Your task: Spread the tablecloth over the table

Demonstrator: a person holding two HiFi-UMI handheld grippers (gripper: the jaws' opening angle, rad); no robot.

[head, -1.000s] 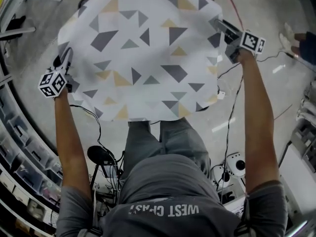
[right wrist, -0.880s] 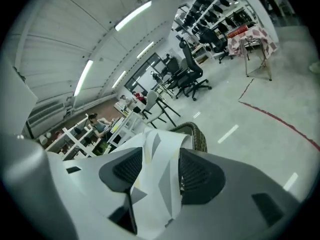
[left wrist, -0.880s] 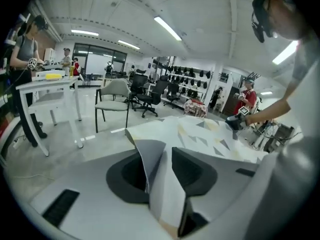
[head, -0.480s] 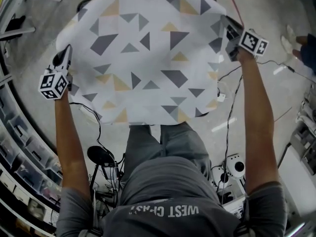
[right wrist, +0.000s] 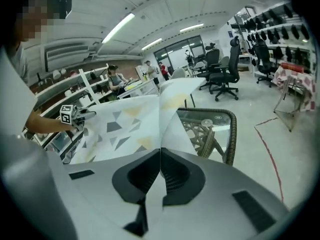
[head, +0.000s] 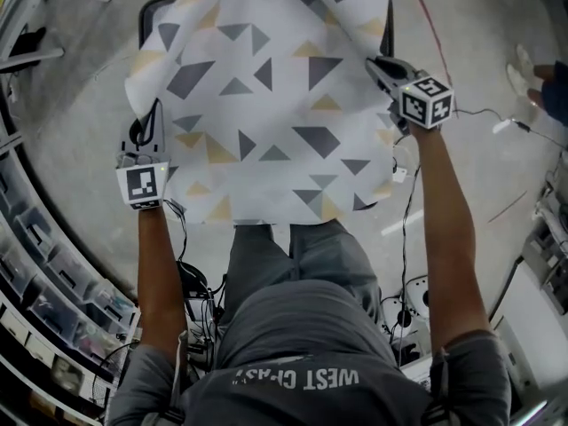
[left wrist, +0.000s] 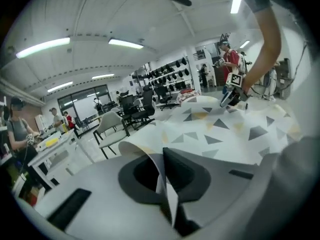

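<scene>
Head view: the cloth [head: 266, 105] lay spread over most of the table [head: 147, 16], with the left tongs [head: 154, 112] and right tongs [head: 377, 65] at its side edges.
Left gripper view: the left tongs were clamped tight on a cloth edge.
Right gripper view: the right tongs, just closing, pinched the opposite cloth edge; part of the table stayed bare.

Shows a white tablecloth [head: 266, 105] patterned with grey and pale-yellow triangles, spread wide and rippled, pinched at its left and right edges, near edge drooping. Hangs over a table [right wrist: 231, 134] with dark woven rim and glass top, hiding all but its far corners.
</scene>
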